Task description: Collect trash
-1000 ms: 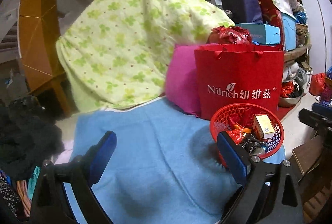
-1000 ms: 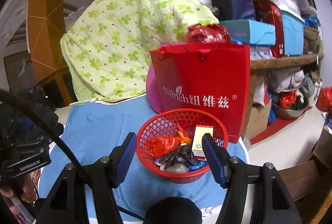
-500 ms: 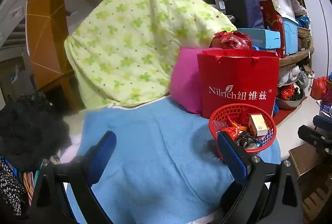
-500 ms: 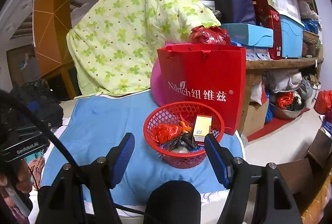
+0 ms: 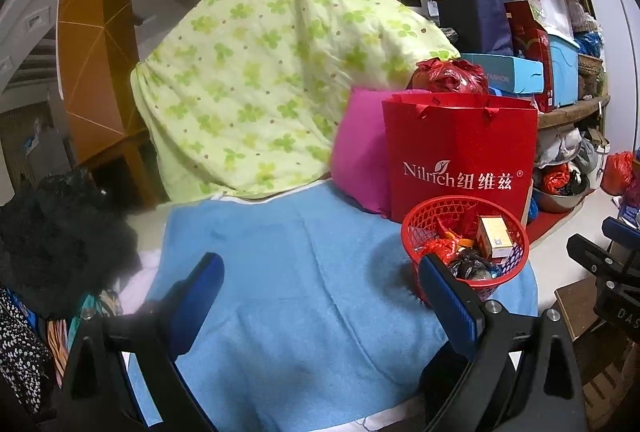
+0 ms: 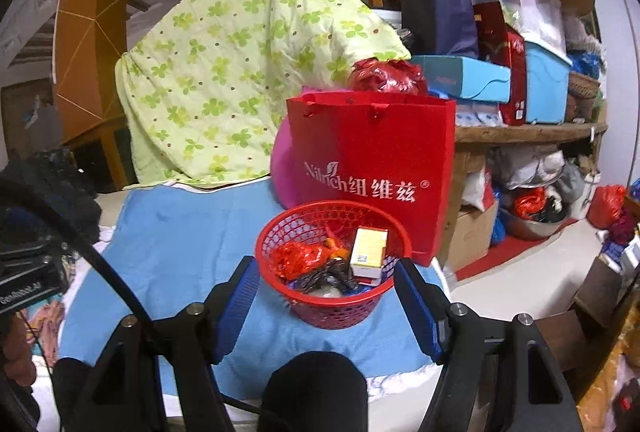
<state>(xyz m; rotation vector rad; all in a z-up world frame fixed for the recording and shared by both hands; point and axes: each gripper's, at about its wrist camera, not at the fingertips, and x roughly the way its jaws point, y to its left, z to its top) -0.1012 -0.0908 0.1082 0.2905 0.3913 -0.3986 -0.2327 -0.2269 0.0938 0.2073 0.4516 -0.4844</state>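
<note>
A red mesh basket [image 6: 334, 264] sits near the right-hand front corner of the light blue towel [image 5: 288, 284] that covers the surface here. The trash is in it: a small yellow and white carton [image 6: 369, 247] standing tilted against the far right side, a crumpled red wrapper [image 6: 300, 259] to its left, and some dark, shiny wrappers [image 6: 332, 274] underneath. Just behind the basket stands a red paper bag [image 6: 376, 168] printed with "Nilrich" in white, upright, with a knotted red plastic bag [image 6: 386, 76] showing above its rim. A pink cushion [image 5: 360, 152] leans beside the paper bag, and behind that a pale green quilt with a clover print [image 5: 272, 72] hangs over a wooden railing.

The right hand-held gripper [image 6: 326, 300] points at the basket with its blue-padded fingers [image 6: 238, 306] spread, one on either side of the basket's near rim; they touch neither it nor anything else. The left hand-held gripper [image 5: 320, 300] is further to the left, over the bare towel, its fingers spread wide and holding nothing; from its own camera the basket lies just behind its right finger [image 5: 448, 300].

To the right, a wooden shelf [image 6: 528, 132] is stacked with blue boxes and a clear plastic bin.
</note>
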